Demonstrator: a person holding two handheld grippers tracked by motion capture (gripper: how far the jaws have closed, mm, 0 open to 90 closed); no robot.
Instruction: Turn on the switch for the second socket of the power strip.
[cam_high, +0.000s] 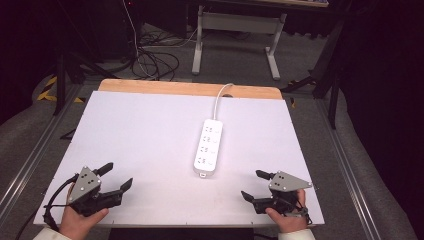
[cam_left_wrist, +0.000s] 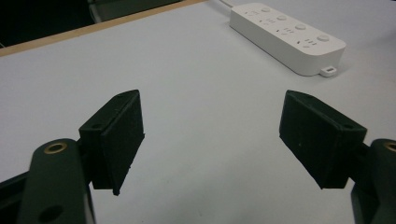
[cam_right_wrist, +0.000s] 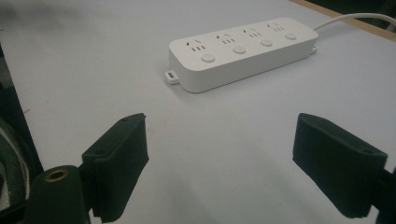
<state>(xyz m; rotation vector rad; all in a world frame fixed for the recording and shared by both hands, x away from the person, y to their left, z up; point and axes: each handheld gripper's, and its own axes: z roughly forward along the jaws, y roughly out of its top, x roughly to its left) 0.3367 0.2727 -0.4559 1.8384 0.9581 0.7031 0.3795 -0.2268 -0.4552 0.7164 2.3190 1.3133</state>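
Matte white tabletop (cam_high: 150, 130) – glossy oblong power strip (cam_high: 208, 147); left claw (cam_high: 116, 176), right claw (cam_high: 251, 185) wide, empty.

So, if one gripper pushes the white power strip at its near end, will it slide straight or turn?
The power strip lies flat on the smooth white table, so it would probably slide, not tip. Its cable runs off the far edge and may drag, probably turning it. The rigid-looking glossy casing could slip between jaws.
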